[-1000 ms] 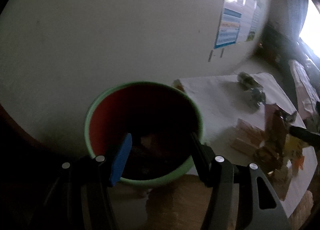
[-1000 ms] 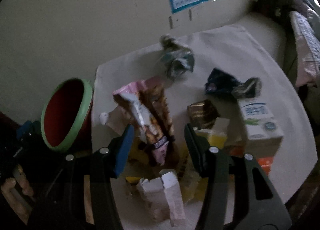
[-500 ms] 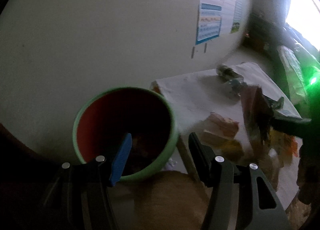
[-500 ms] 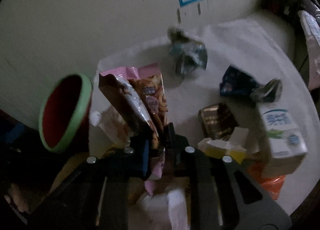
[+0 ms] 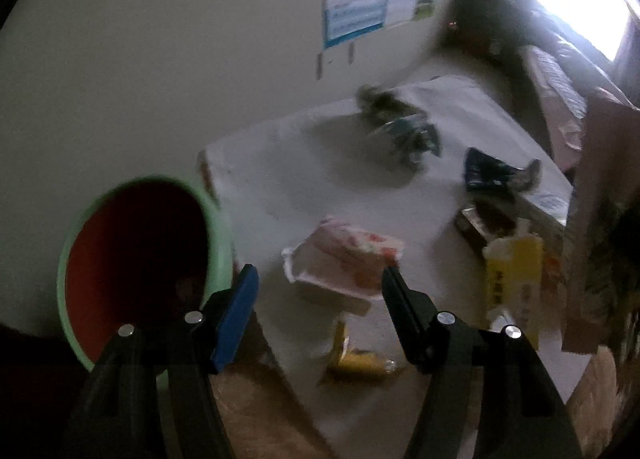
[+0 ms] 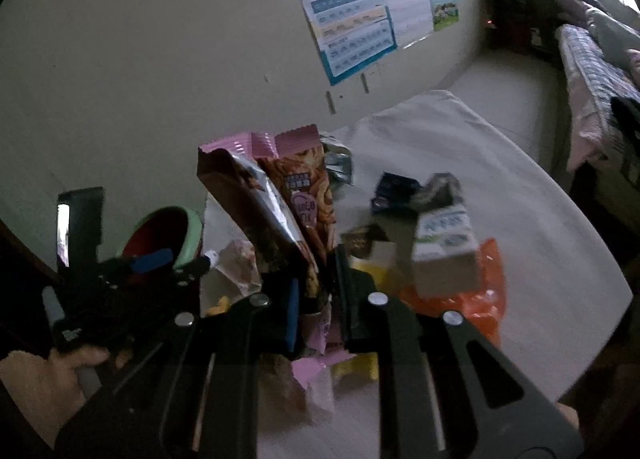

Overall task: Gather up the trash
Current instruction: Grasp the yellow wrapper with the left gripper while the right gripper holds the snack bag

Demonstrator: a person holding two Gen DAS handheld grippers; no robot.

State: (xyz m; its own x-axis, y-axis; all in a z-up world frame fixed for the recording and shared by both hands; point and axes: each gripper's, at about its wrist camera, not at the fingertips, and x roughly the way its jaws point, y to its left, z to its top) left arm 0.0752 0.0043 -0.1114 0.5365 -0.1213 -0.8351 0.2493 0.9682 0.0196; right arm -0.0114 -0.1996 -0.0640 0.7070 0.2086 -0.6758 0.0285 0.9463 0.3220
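Snack wrappers (image 6: pixel 296 215): pink and brown pair, lifted off the worktop (image 6: pixel 520 219) since a second ago, pinched in my right hand-held gripper (image 6: pixel 316 299). Green bin (image 5: pixel 144 271): left of my left hand-held gripper (image 5: pixel 318 291), which stands spread, empty. Drop pending.
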